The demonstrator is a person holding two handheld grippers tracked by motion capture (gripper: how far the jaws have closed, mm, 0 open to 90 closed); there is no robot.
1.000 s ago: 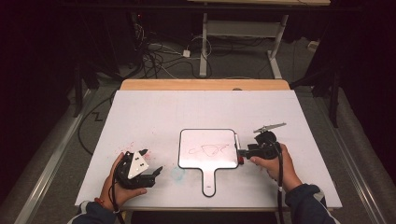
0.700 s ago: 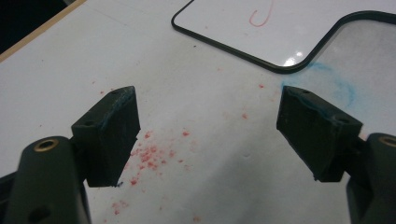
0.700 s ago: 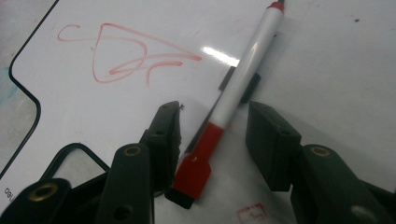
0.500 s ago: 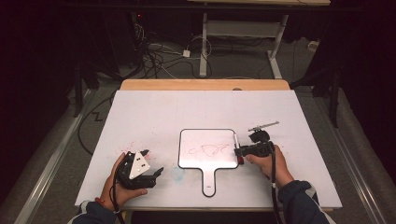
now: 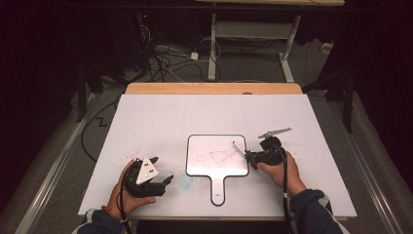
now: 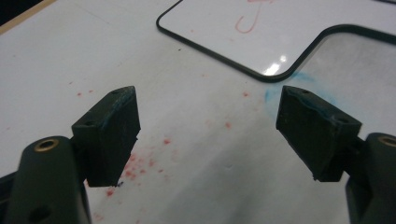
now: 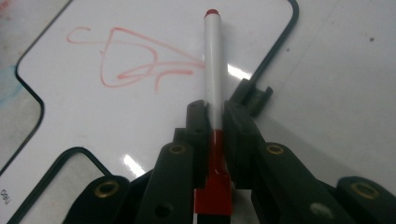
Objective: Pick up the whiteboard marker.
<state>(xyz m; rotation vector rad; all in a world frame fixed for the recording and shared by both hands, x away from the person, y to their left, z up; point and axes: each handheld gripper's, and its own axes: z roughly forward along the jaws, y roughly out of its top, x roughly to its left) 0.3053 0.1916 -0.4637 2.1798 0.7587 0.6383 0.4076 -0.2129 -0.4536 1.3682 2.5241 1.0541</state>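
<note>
Jaws of the right gripper [image 7: 215, 121] have just been closing and now clamp a red marker [image 7: 214, 70], its tip at twelve o'clock over the handled whiteboard [image 5: 216, 146] with red scribbles. Left gripper [image 6: 208, 126], at eight o'clock from the board, gapes empty above the table [image 5: 195, 112].

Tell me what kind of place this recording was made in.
Most likely a lab or workshop set up for recording, not a home. A plain white table stands on grey carpet, loose cables lie tangled on the floor behind it, a metal desk frame stands beyond, and the surroundings are dark.
</note>
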